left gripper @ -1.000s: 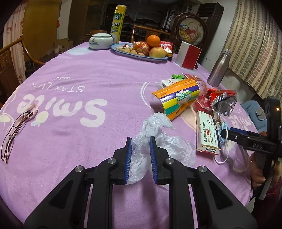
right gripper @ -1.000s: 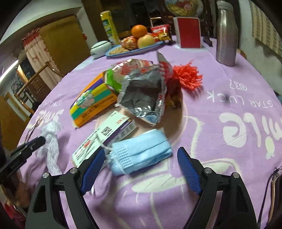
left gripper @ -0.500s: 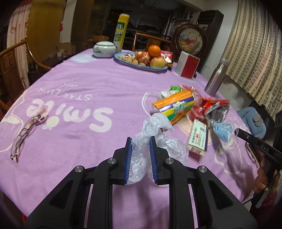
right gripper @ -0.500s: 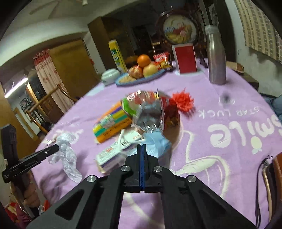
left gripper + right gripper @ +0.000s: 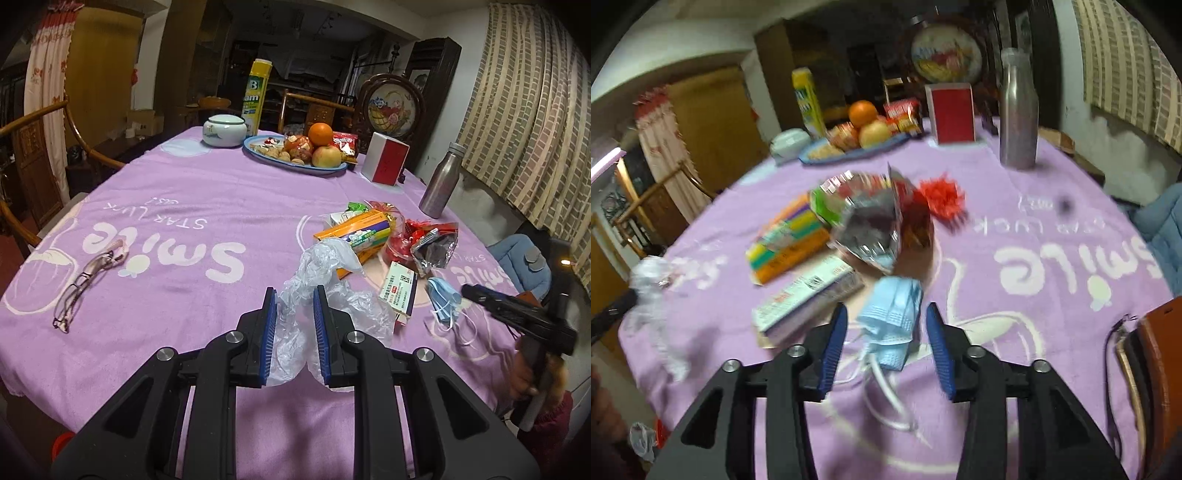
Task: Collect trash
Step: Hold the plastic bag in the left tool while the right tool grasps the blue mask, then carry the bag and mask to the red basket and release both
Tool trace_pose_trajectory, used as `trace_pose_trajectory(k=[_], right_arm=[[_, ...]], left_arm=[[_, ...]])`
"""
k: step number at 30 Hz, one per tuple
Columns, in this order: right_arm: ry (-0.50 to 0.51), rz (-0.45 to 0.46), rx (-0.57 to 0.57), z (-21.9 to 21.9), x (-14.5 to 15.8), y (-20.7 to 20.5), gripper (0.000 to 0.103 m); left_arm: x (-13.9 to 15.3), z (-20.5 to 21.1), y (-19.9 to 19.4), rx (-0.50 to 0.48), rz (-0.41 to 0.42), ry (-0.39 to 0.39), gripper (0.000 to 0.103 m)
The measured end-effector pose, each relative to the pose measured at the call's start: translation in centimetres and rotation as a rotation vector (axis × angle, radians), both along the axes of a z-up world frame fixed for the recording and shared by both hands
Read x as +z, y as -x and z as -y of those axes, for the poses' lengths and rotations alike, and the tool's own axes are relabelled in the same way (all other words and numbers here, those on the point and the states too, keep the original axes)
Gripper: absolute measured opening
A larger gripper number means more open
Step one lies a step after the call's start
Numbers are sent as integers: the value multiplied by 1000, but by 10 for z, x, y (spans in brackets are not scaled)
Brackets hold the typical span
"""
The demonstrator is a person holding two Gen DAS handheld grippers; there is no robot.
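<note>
The left gripper (image 5: 294, 306) held a crumpled clear plastic bag (image 5: 325, 280) between narrowly parted jaws above the purple tabletop (image 5: 177, 206). The right gripper (image 5: 886, 325) jaws stood wide apart around a blue face mask (image 5: 892, 314).

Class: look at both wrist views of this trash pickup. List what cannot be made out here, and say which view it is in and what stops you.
- Medicine box print: right wrist view, motion blur.
- Lower end of plastic bag: left wrist view, hidden behind the left gripper.
- Brown object: right wrist view, cut off by the frame edge.
- Face mask contact with right gripper: blur; the fingers stand apart.
</note>
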State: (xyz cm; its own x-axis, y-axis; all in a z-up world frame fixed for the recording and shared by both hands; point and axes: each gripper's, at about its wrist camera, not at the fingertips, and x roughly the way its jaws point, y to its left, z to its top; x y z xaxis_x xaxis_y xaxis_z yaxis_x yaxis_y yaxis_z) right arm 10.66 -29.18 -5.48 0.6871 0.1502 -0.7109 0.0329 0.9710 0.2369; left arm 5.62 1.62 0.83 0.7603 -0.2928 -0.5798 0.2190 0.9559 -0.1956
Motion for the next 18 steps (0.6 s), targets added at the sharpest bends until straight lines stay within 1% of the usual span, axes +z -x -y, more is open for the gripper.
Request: trace_pose_trajectory(k=[2,3,4,5,6,8,9,10,12,15,18], right_arm=[[-38,-81,8,1,-16,-15,48],[-71,-107,12,2,-23,-18,42],[-94,-125,17,3,-26,-20,28],[-116,-109,21,5,-24,-18,7],[-122,-81,11,7,-19,-12,7],[-105,20,-11,8,-2,7,7],[-100,57,-12,8,7,16,7],[-108,103,-3,7,18,26,7],[-132,156,24,6,33,40,7],[-142,201,64,-2,49,51,7],[-168,223,127,-15,59,60,7]], left_arm=[[2,-3,2,8,6,5,21],[3,-5,3,11,7,8,21],[4,-8,4,17,8,13,21],[5,-10,5,24,10,15,21],[6,-12,6,29,14,16,21],[10,-18,9,43,23,15,21],[12,-21,12,51,28,15,21],[13,-24,14,56,31,16,21],[15,-32,18,73,38,18,21],[19,-45,27,100,42,30,21],[21,-59,38,134,47,32,21]])
